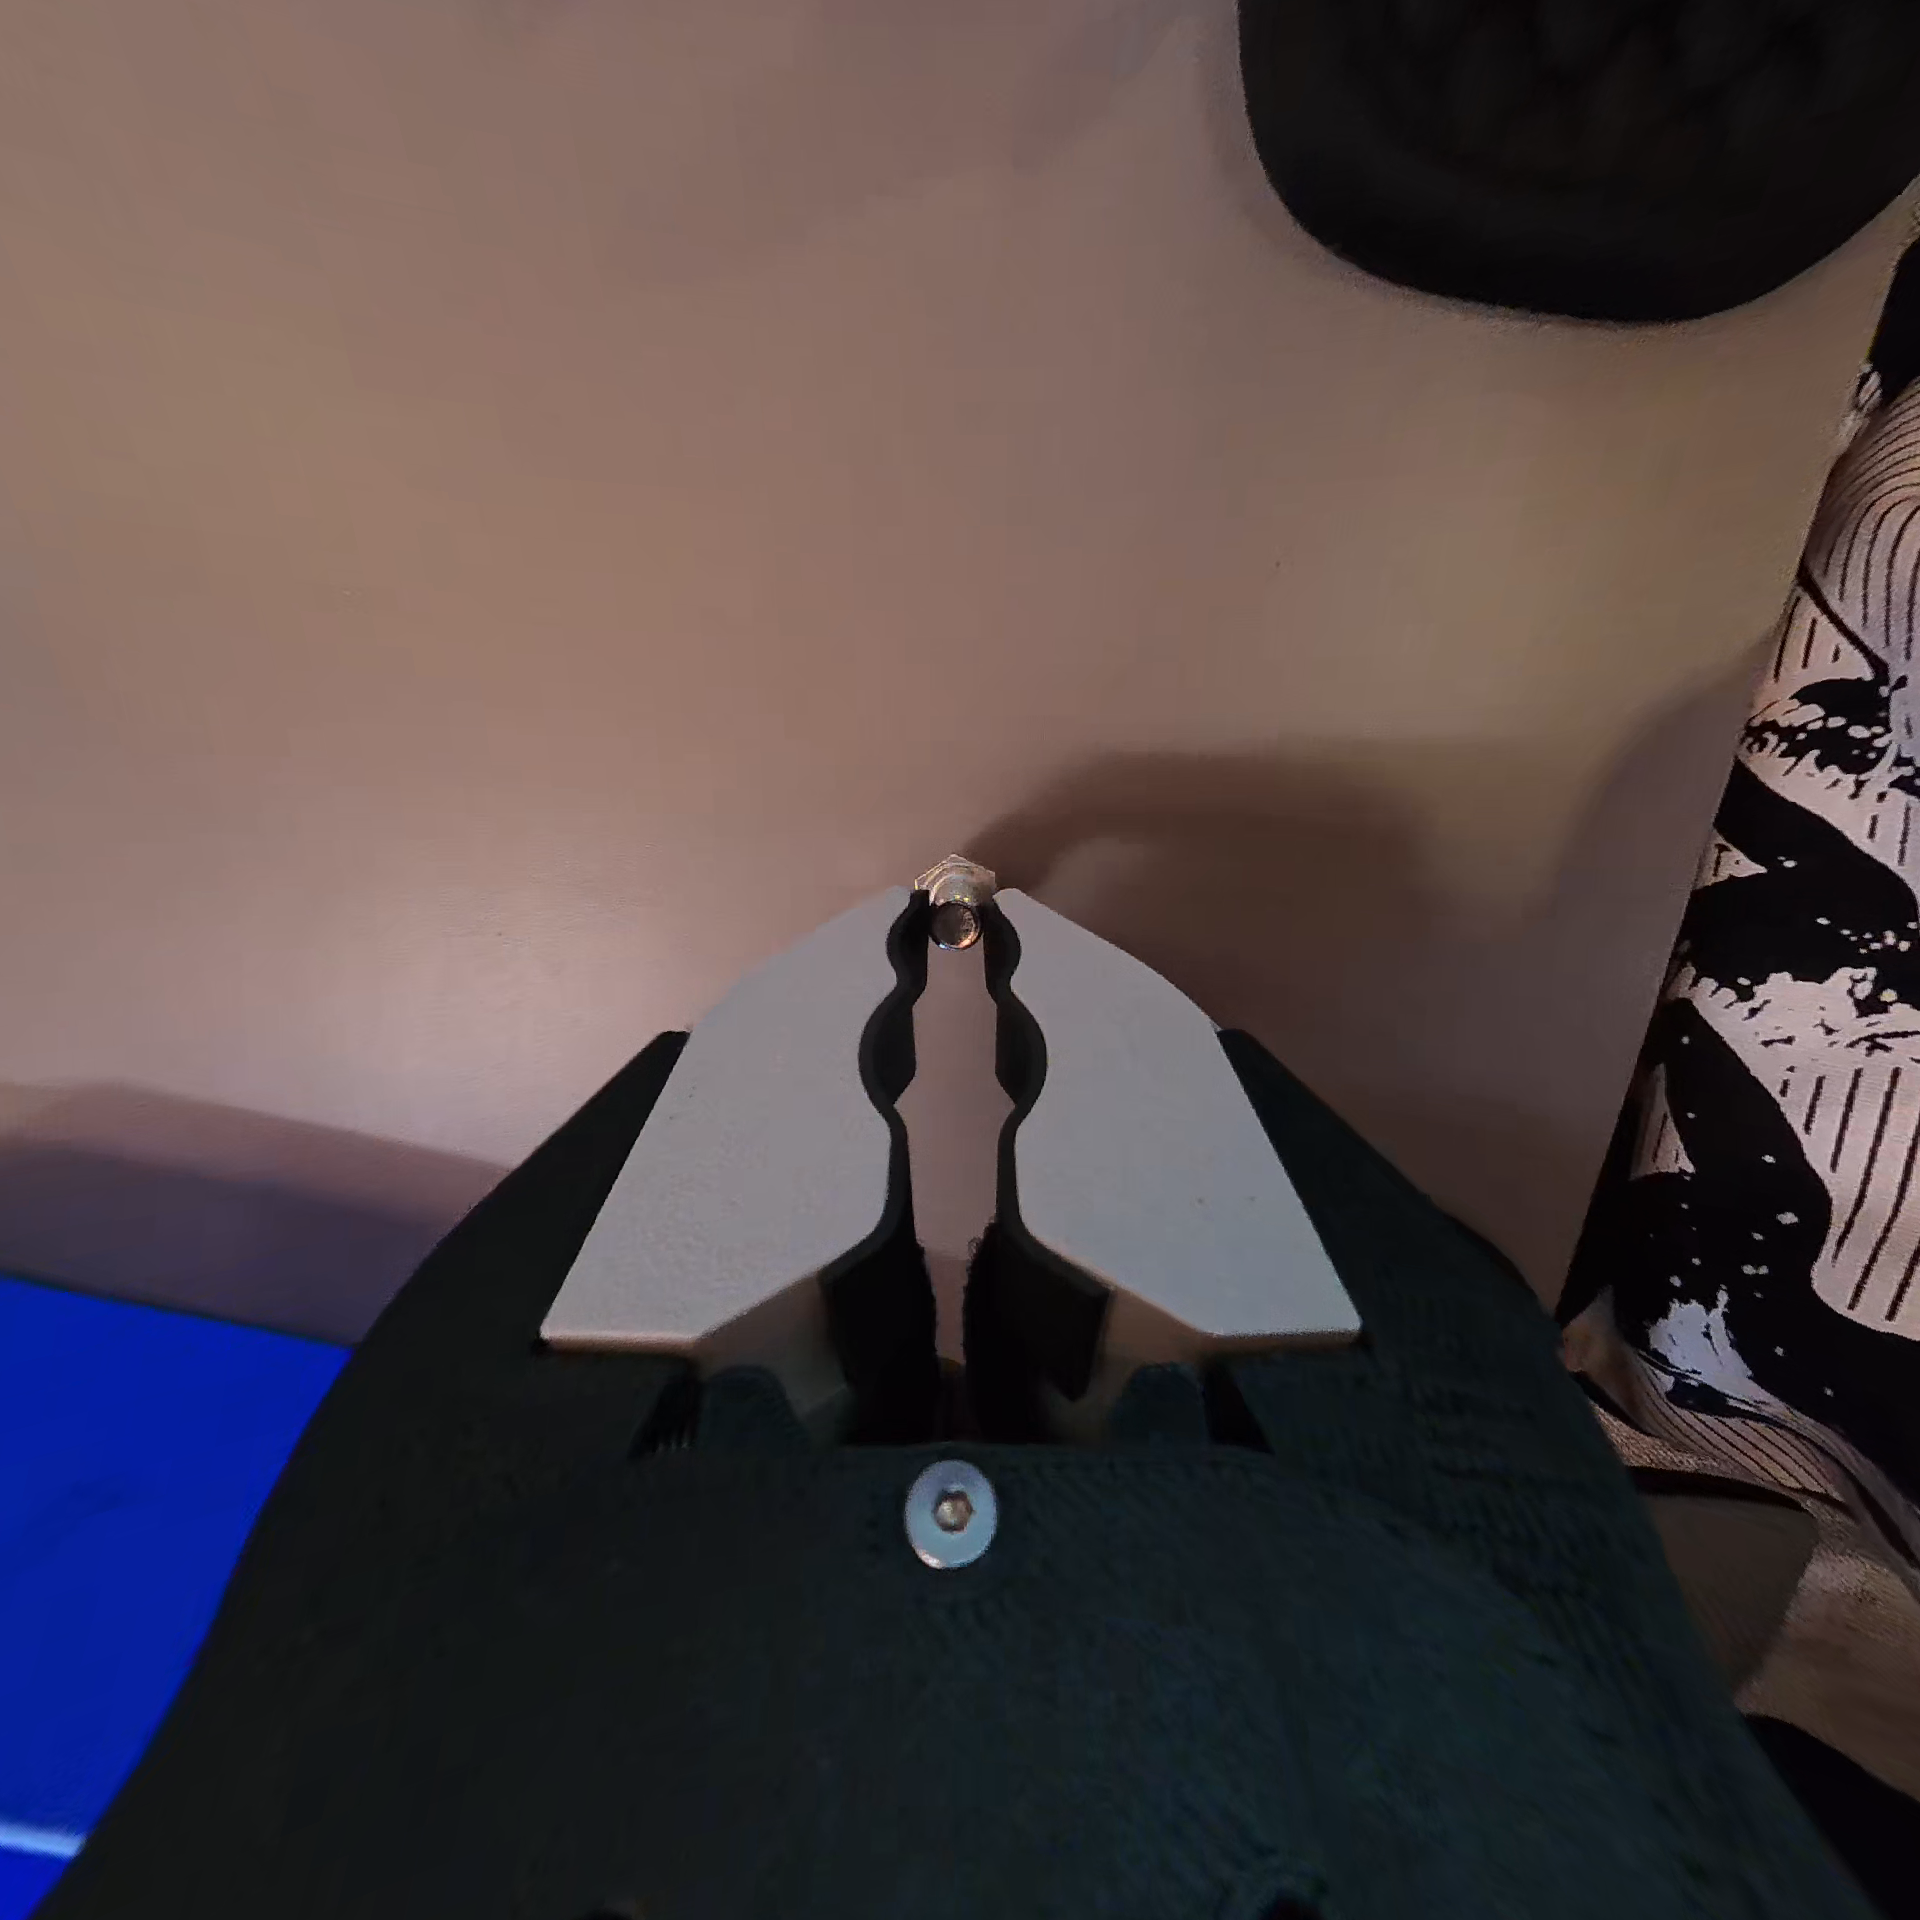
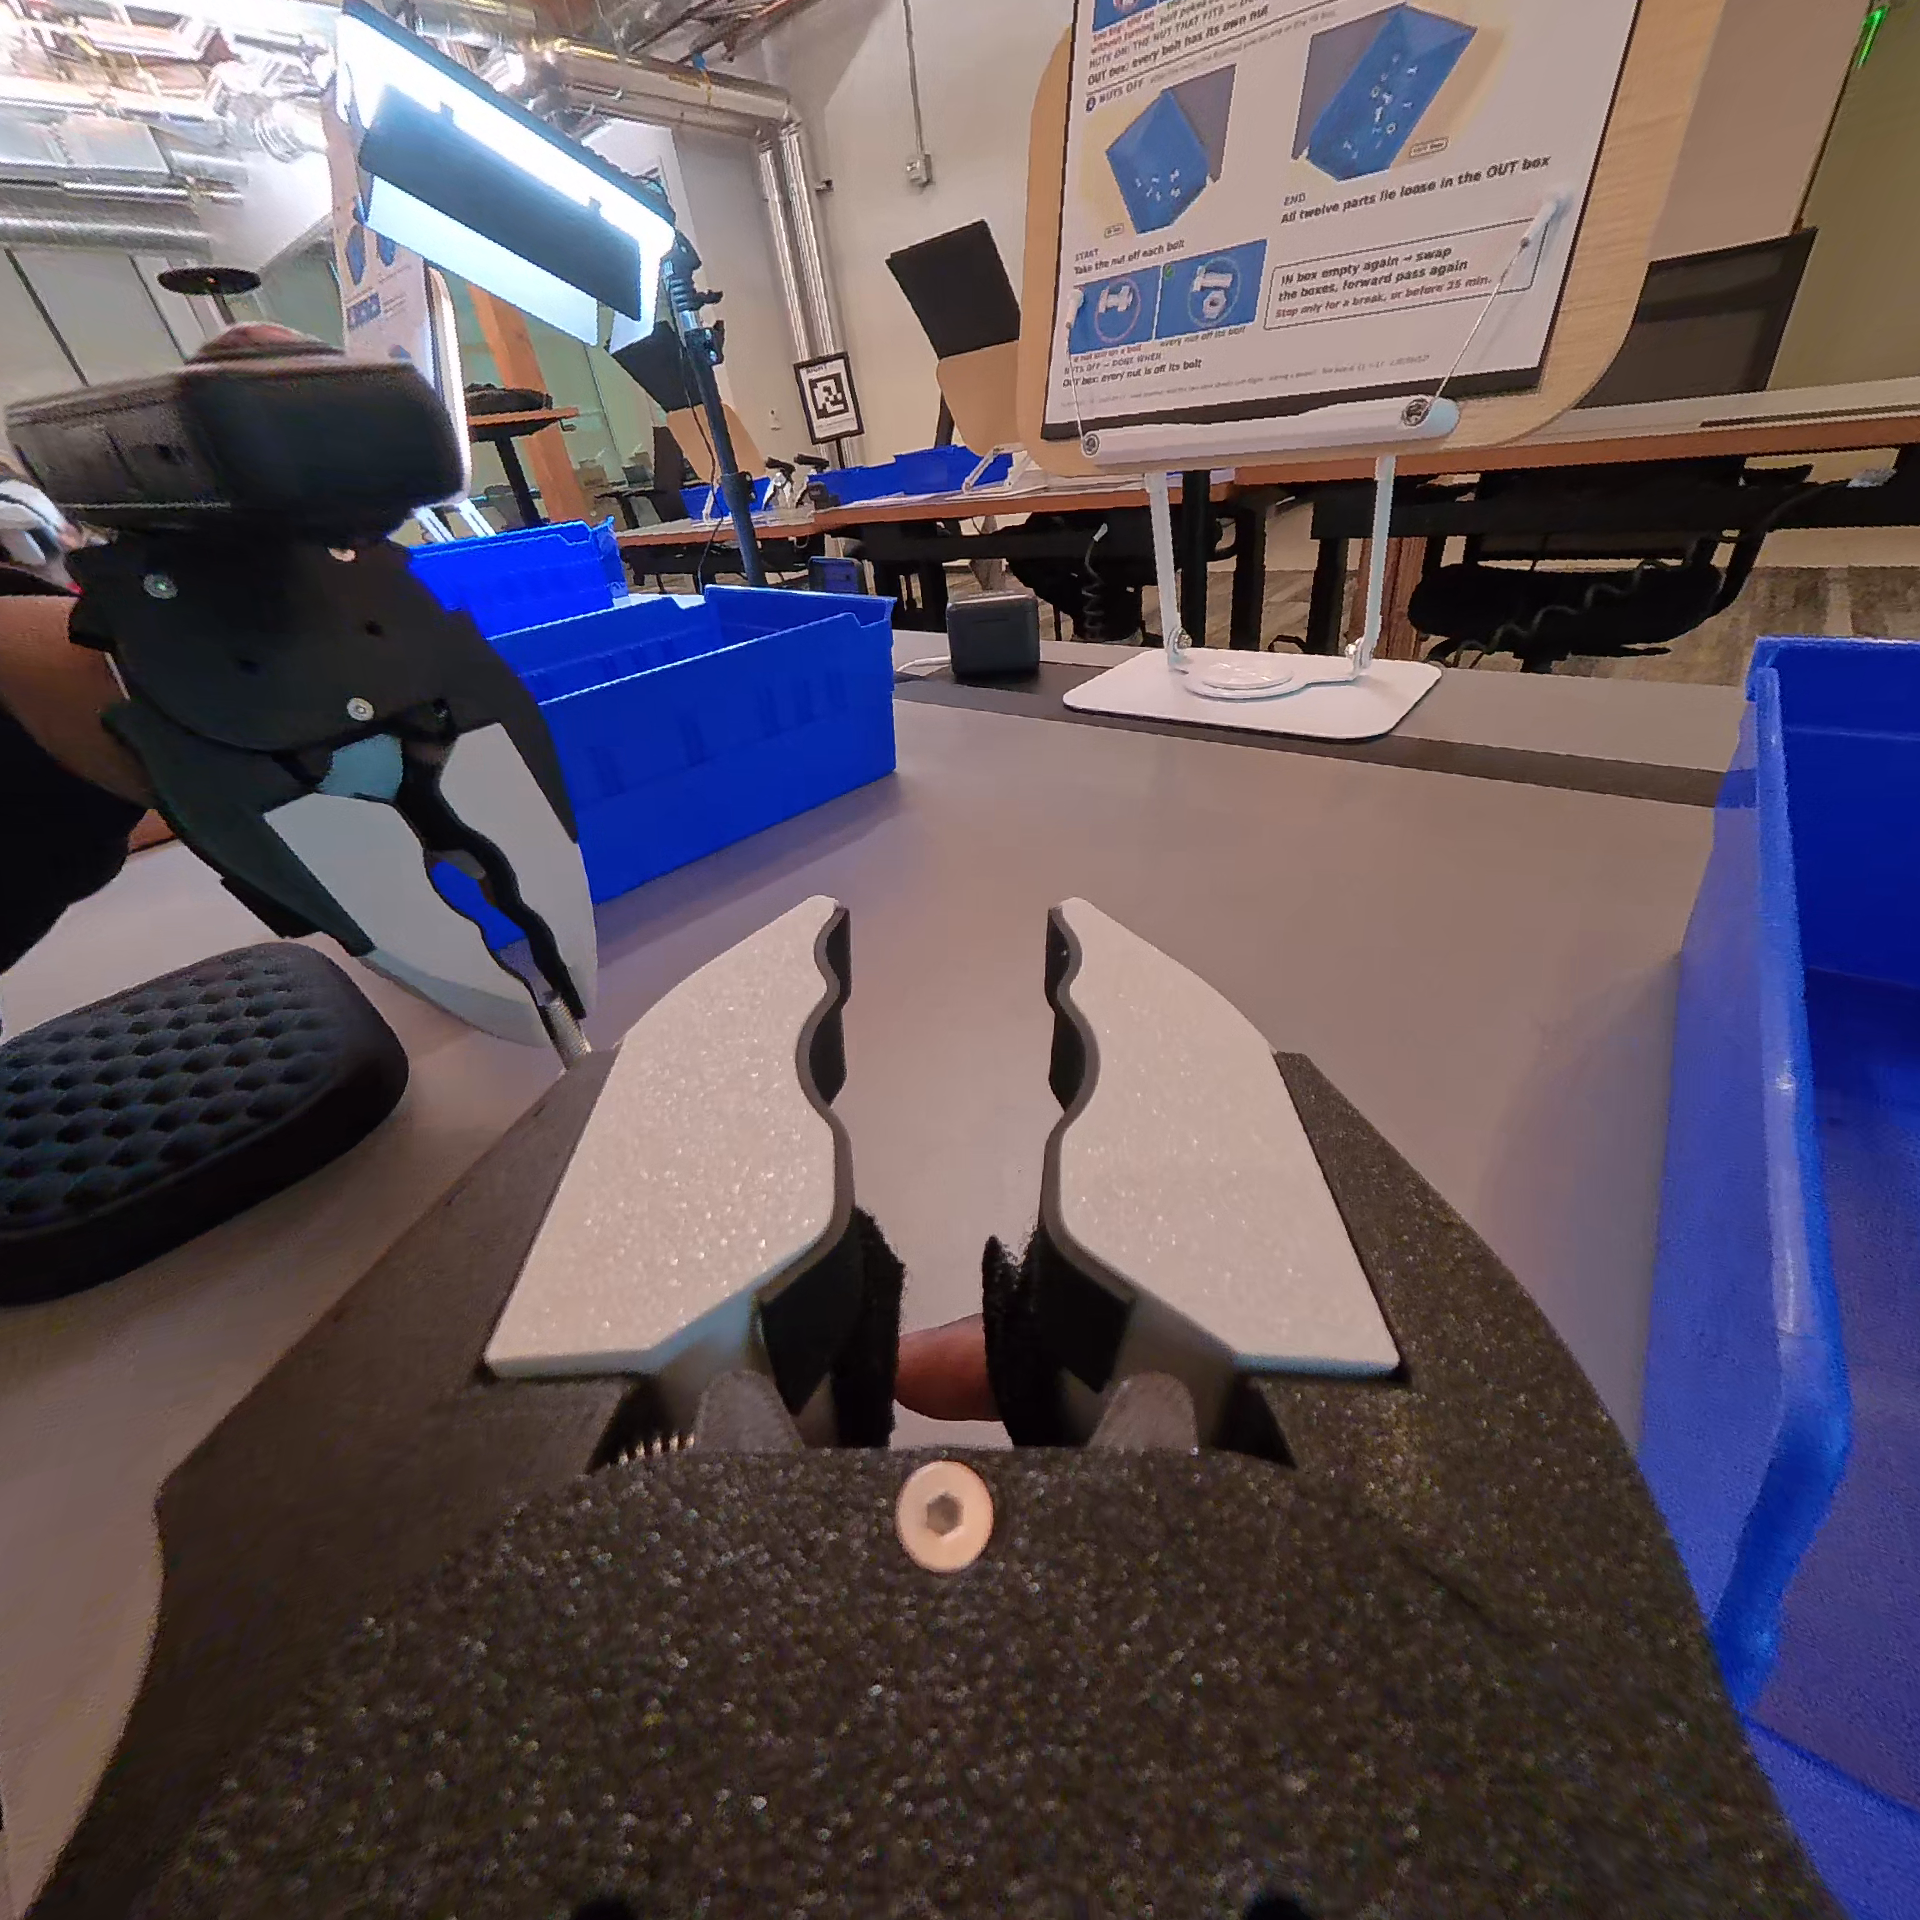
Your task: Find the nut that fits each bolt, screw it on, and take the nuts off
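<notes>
Grey counter [image 2: 1299,935] open ahead; left claw [image 1: 957,914] clenched on bolt [image 1: 956,923], tip down; right claw [image 2: 945,997] spread, empty, blue bin [image 2: 1756,1143] edge just right.

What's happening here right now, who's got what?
The left tongs are shut on a bolt, pointing it down with its tip at the grey table. A nut seems to sit at the bolt's far end. The right tongs are open and empty, low over the table between the wrist pad and a blue bin.
</notes>
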Motion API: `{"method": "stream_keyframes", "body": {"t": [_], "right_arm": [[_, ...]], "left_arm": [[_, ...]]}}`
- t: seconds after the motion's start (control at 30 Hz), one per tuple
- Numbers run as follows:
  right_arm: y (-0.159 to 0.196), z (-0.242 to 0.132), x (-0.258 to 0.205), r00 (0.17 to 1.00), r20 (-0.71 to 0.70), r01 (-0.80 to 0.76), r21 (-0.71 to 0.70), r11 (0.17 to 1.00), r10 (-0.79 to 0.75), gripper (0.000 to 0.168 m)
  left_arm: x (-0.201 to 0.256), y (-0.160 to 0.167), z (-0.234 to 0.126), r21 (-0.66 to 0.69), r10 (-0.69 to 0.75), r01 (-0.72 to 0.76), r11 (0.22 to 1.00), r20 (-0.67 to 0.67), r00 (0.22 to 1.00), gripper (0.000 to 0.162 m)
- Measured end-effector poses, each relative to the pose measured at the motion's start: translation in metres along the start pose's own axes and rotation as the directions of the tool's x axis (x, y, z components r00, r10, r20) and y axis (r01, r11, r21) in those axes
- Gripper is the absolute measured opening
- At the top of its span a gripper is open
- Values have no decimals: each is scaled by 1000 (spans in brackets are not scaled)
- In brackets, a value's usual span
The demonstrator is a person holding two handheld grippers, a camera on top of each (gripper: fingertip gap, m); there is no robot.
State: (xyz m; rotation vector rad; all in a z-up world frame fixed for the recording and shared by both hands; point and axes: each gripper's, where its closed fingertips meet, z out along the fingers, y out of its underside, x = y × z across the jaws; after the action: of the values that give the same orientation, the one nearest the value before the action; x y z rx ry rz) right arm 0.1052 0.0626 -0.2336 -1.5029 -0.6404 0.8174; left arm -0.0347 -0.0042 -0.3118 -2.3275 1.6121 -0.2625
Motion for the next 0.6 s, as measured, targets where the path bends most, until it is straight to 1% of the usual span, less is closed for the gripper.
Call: {"method": "stream_keyframes", "body": {"t": [0.43, 0.6], "right_arm": [[0, 0, 0, 1000, -1, 1, -3, 1000, -1, 36], [1, 0, 0, 1000, -2, 2, -3, 1000, -2, 36]], "left_arm": [[4, 5, 11, -8, -11, 10, 1000, -33, 999, 10], [4, 3, 3, 21, -24, 25, 999, -44, 999, 21]]}}
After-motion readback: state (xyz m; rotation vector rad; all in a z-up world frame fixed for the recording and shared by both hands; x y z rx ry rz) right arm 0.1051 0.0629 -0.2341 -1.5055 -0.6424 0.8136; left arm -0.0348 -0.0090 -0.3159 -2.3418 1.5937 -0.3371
